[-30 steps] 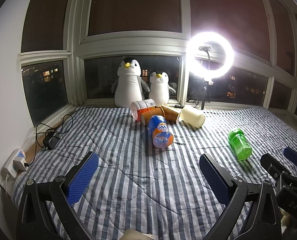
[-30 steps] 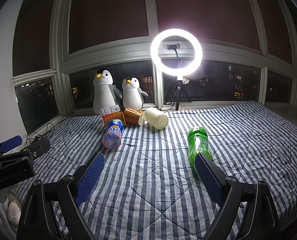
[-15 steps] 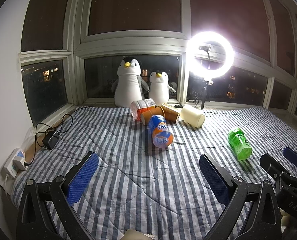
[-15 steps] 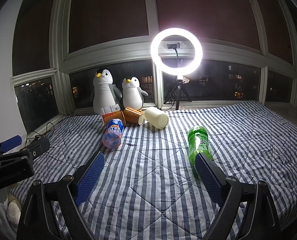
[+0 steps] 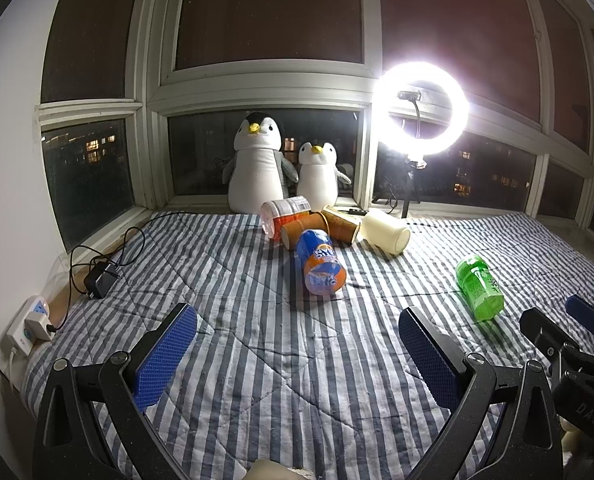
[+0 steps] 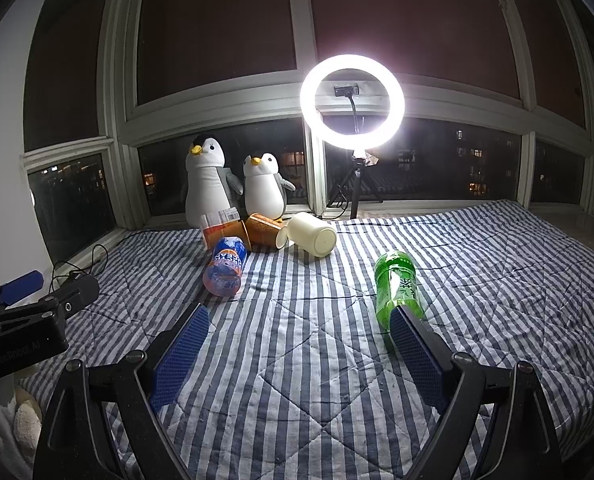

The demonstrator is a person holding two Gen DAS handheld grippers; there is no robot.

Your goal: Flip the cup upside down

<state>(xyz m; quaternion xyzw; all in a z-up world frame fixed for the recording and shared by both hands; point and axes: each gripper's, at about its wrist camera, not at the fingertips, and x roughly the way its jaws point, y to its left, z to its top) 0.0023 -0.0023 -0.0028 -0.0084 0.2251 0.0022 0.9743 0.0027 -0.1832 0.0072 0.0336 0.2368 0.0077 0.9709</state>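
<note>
I see both tongs spread wide with nothing between their blue pads: the left tongs (image 5: 297, 354) and the right tongs (image 6: 299, 346) each hover low over the striped bed quilt (image 5: 281, 360).

I take the ring light (image 5: 422, 109) on its tripod at the window as my landmark. Just below and left of it lies the cream cup (image 5: 385, 230) — on its side, base toward me, mouth turned away toward the window, so I cannot tell what, if anything, is inside. From the right view the same cream cup (image 6: 312, 234) sits below and slightly left of the ring light (image 6: 352, 103).

Further left of the light I count two brown paper cups, both tipped over: one (image 5: 341, 224) touching the cream cup's far end, the other (image 5: 303, 229) beside it. Behind them lies one clear tumbler (image 5: 285, 216) holding orange liquid.

Bottles — two, both lying flat. The orange soda bottle (image 5: 320, 267) lies in front of the paper cups, its base toward me. The green bottle (image 5: 479, 287) lies well below and right of the light, apart from the cluster.

Two plush penguins stand on the sill left of the light, a large one (image 5: 257, 168) and a small one (image 5: 318, 178).

One charger (image 5: 99, 280) and one power strip (image 5: 29, 322) sit at the far left edge of the bed.
</note>
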